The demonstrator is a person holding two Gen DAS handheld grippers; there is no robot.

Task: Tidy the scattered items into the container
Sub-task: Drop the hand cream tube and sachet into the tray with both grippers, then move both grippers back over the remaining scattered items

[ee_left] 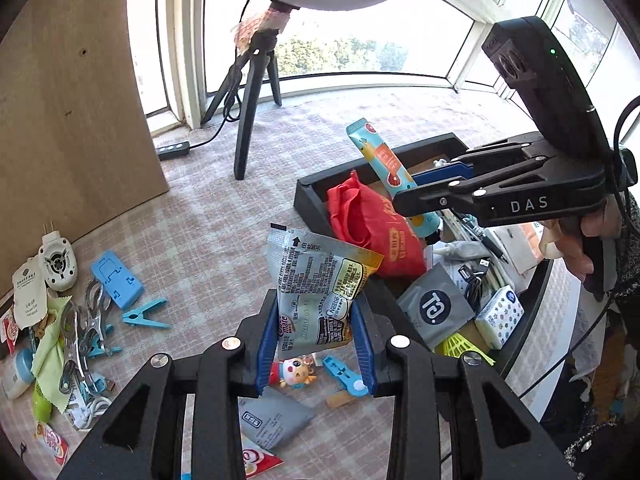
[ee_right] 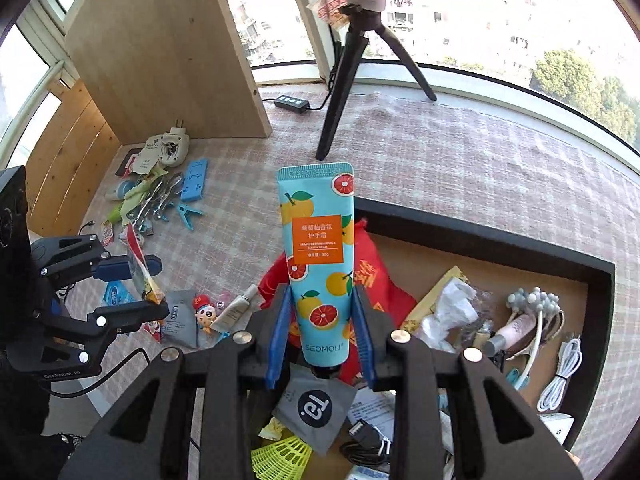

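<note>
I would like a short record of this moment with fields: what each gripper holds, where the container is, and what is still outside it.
left gripper: shut on a creamer sachet, lifted above the table
right gripper: shut on a hand cream tube, cap end down, above the tray
container: black tray, already holding a red pouch, a grey sachet and a white cable
still outside: blue phone stand, blue clothes peg, metal clips, small figurine

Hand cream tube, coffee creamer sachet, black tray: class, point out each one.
hand cream tube [ee_right: 318,256], right wrist view, orange label.
coffee creamer sachet [ee_left: 316,280], left wrist view, printed back.
black tray [ee_right: 480,236], right wrist view, far rim.
</note>
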